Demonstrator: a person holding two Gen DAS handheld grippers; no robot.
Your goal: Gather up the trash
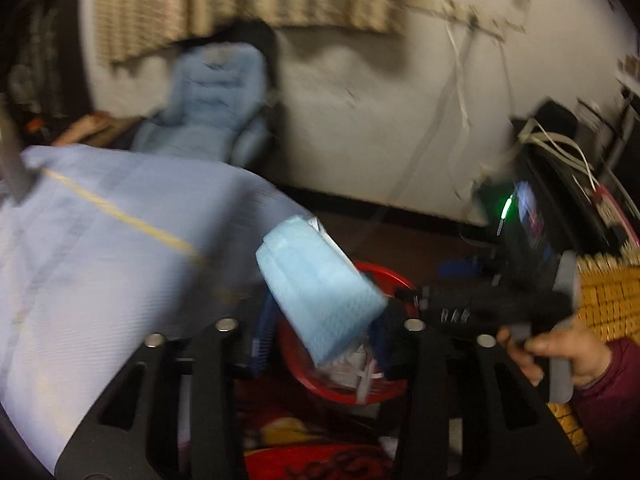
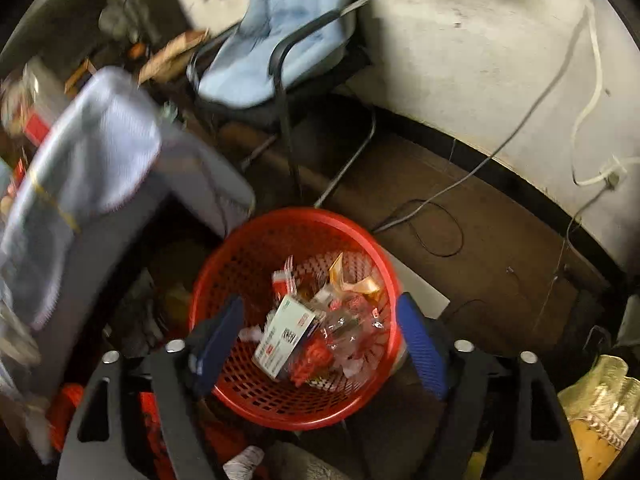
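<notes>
Between the jaws of the left gripper (image 1: 322,326): a pale blue packet (image 1: 316,292), tilted, its lower end level with the blue fingers (image 1: 262,336). Too blurred to tell whether the pads press on it or merely stand beside it. Directly beneath the packet and the jaws, the red basket (image 1: 384,276), with white scraps visible inside. To the left of those jaws, a large pale blue cloth (image 1: 100,240). To the right of them, a hand (image 1: 560,356) in a dark red sleeve, wrapped around the handle of the other tool.

Jaws of the right gripper (image 2: 320,308) spread wide, nothing between the pads. Pointing down into the same red basket (image 2: 304,216), with the rim passing just outside both fingertips. Lying in the basket below the gap: a white box with red and green print (image 2: 286,332), clear crumpled wrappers (image 2: 352,328) to its right, and an orange-gold wrapper (image 2: 352,280) against the far wall. Beyond the jaws and past the basket, a black chair with a pale blue cushion (image 2: 288,32) against the white wall.
</notes>
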